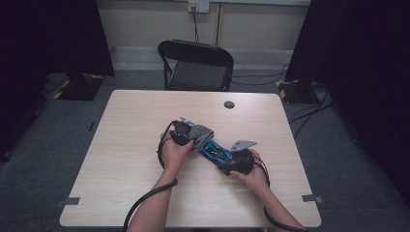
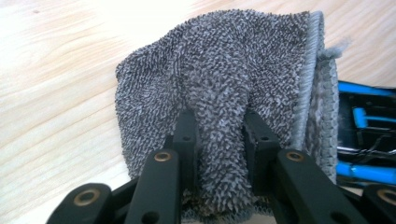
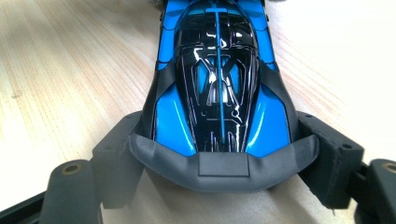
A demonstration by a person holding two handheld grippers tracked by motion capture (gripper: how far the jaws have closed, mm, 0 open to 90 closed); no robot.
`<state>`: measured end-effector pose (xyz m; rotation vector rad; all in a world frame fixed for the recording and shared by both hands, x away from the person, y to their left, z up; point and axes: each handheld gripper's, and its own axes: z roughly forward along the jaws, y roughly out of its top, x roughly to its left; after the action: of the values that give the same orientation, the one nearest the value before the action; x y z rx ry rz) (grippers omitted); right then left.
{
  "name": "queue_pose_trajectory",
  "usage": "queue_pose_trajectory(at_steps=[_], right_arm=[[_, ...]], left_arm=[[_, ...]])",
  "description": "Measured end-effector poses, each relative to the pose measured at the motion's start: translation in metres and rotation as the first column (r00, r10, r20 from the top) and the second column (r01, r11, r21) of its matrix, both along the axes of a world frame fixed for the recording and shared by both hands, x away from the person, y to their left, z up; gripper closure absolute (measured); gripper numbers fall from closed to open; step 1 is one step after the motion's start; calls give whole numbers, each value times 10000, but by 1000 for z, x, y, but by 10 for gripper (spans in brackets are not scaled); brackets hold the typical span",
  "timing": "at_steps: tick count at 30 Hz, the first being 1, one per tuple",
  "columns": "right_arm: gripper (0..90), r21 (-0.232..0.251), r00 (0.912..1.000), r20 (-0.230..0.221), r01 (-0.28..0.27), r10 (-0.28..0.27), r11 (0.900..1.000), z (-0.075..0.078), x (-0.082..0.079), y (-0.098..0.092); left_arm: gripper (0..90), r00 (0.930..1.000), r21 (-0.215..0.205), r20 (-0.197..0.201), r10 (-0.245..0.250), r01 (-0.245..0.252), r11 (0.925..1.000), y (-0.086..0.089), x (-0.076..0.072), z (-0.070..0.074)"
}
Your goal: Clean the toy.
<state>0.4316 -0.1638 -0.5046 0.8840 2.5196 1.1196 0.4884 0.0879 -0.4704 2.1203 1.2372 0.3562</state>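
My glossy blue and black toy car (image 3: 219, 88) sits just right of the pale wooden table's (image 1: 130, 121) centre, wiping seemingly under way, its rear likely left. My right gripper (image 1: 231, 163) clamps its rear from five o'clock; my left gripper (image 2: 219, 135), at ten o'clock, pinches a grey terry cloth (image 2: 224, 79) touching its nose.

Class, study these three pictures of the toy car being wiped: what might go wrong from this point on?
1. The left gripper pinches only a fold of the grey cloth; rubbing may pull the fold out.
2. The right gripper holds the blue toy car by its rear end alone, so a sideways push from the cloth might swing or twist the car loose.
3. The car's thin rear wing lies between the jaws; hard squeezing may damage it.
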Motion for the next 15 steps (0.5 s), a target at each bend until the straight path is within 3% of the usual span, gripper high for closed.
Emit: queue_pose_trajectory(at_steps=[1,6,13,15], right_arm=[[242,0,10000,-1,-4,4,10000,0,0,0],[242,1,10000,-1,-5,5,10000,0,0,0],[242,0,10000,-4,-2,2,10000,0,0,0],[242,1,10000,-2,-5,5,10000,0,0,0]], left_arm=[[709,10000,88,32,37,-37,10000,3,0,0],[709,9989,-262,92,456,-453,9986,16,-2,3],[713,9982,-423,456,401,-382,9984,24,-13,28],[712,9975,-289,588,384,-368,9989,24,-16,34]])
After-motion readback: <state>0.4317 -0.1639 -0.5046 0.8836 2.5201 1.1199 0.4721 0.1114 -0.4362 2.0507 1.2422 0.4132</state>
